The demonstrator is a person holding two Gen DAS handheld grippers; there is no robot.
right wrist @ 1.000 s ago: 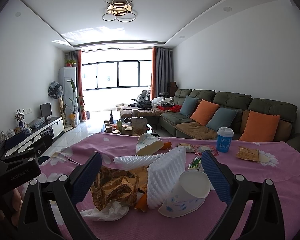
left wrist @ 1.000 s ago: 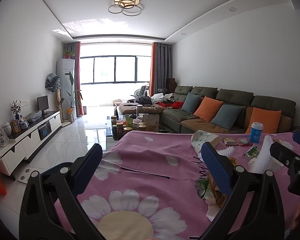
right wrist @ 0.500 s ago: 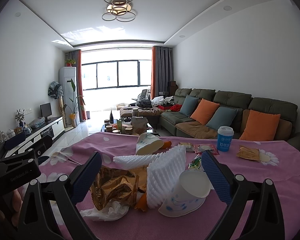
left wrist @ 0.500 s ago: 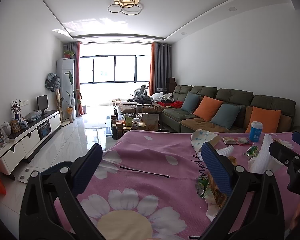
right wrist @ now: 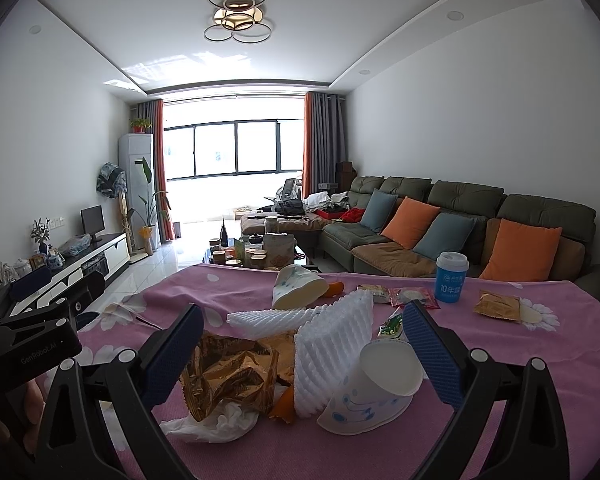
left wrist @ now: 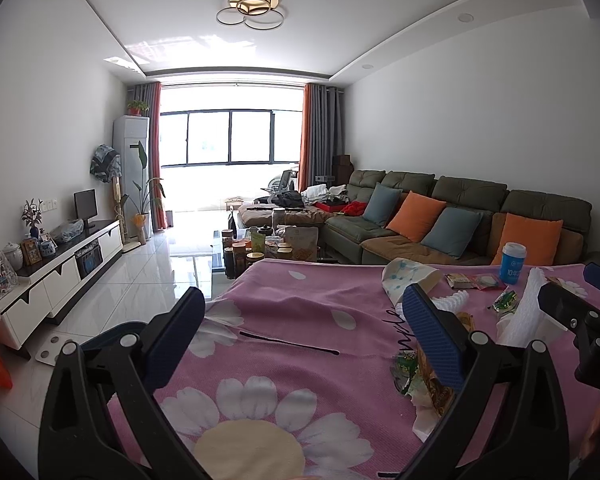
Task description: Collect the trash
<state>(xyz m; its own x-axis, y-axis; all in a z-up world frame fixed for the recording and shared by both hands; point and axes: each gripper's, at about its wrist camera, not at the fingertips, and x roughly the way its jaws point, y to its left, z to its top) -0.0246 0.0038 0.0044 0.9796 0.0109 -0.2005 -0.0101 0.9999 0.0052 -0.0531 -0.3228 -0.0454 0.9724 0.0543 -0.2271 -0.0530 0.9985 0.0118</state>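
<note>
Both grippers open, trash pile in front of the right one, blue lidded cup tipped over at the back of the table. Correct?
Not quite: the blue lidded cup stands upright, as the right wrist view shows. The rest holds: left gripper and right gripper open, trash pile before the right one.

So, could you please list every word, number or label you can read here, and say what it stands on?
"GenRobot.AI": side of the left gripper.
"10年": blue cup; its other characters are too blurred.
Cursive lettering on the tablecloth: partly hidden, unreadable.
Snack packets: print too small.
</note>
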